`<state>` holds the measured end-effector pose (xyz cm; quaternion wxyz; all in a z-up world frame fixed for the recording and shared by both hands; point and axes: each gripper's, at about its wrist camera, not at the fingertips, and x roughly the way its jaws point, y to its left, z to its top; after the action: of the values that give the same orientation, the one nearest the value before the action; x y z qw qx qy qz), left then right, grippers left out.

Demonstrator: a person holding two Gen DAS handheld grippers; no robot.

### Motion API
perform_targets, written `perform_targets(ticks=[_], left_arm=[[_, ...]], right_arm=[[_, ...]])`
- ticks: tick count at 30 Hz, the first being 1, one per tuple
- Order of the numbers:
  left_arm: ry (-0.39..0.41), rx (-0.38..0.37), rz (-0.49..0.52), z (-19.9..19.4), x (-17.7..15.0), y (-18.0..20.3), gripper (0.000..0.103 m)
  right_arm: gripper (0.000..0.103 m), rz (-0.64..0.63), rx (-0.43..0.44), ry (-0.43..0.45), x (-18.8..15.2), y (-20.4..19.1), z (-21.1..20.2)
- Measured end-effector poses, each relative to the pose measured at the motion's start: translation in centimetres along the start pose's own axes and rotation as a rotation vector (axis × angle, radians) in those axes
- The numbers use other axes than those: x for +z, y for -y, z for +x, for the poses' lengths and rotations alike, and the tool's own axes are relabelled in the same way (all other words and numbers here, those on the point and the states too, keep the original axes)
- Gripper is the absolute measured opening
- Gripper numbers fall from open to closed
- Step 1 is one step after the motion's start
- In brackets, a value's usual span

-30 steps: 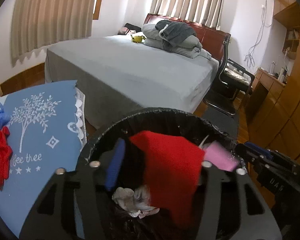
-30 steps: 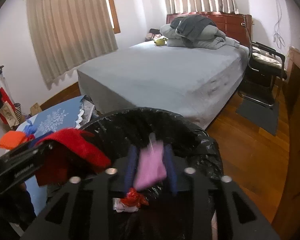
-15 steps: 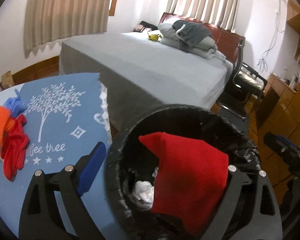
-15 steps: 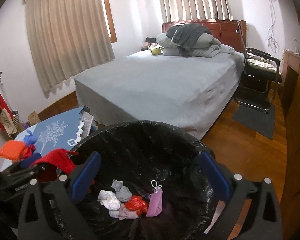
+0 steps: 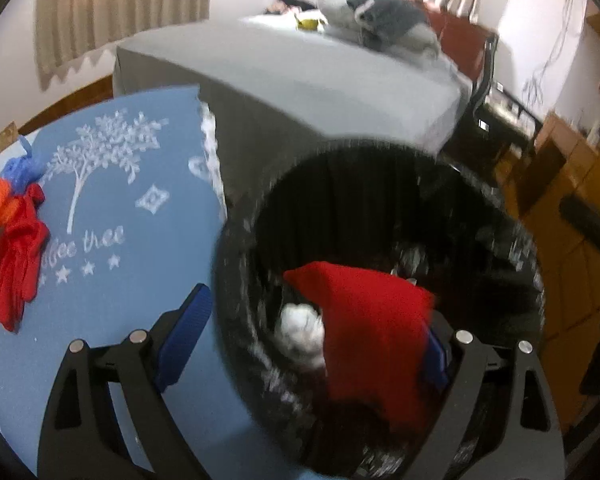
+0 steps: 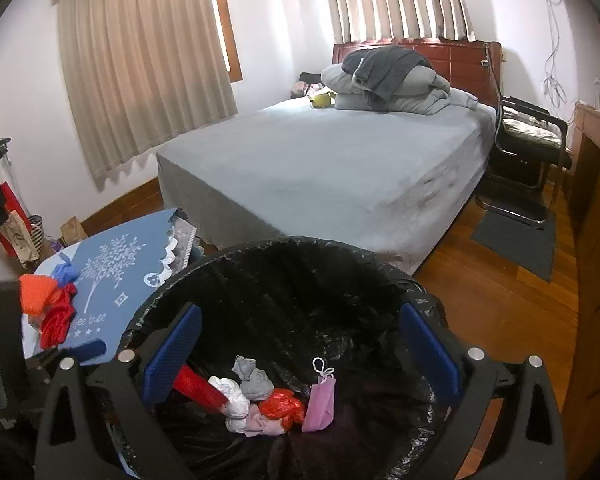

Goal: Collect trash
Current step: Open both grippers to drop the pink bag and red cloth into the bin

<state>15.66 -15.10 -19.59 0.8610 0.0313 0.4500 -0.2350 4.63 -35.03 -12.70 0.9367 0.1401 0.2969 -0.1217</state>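
Observation:
A black-lined trash bin (image 6: 300,242) stands in front of me, its rim (image 5: 380,148) blurred in the left wrist view. At its bottom lie a pink face mask (image 6: 320,400), a red wrapper (image 6: 280,406), and white and grey wads (image 6: 236,398). My right gripper (image 6: 300,316) is open above the bin with nothing between its fingers. My left gripper (image 5: 316,312) is open at the bin's near left rim. A red cloth (image 5: 372,332) hangs loose against its right finger and reaches down into the bin, where its end (image 6: 198,388) shows.
A table with a blue cloth (image 5: 120,208) stands left of the bin, holding a red glove (image 5: 18,268), an orange item (image 6: 36,292) and a blue scrap (image 6: 66,272). Beyond the bin are a grey bed (image 6: 324,160), a black chair (image 6: 528,148) and wooden cabinets (image 6: 596,208).
Both grippers have opened. The pink mask fell from the right gripper into the bin. The left gripper let go of the red cloth, which sagged lower, and it tipped down toward the bin.

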Motion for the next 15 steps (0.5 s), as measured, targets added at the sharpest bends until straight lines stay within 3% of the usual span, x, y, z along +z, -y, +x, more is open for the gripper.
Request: perform_targets(ticks=[6,15], left_arm=[[-0.018,0.025,0.008,-0.4,-1.7,-1.3,0.088],[0.140,0.089,-0.058,-4.4,-0.6,-4.1,0.088]], right_arm=[[0.097,-0.004,0.008,-0.003,-0.2,-0.5,0.1],[0.097,-0.036,0.048,-0.007,-0.3,-3.0,0.5]])
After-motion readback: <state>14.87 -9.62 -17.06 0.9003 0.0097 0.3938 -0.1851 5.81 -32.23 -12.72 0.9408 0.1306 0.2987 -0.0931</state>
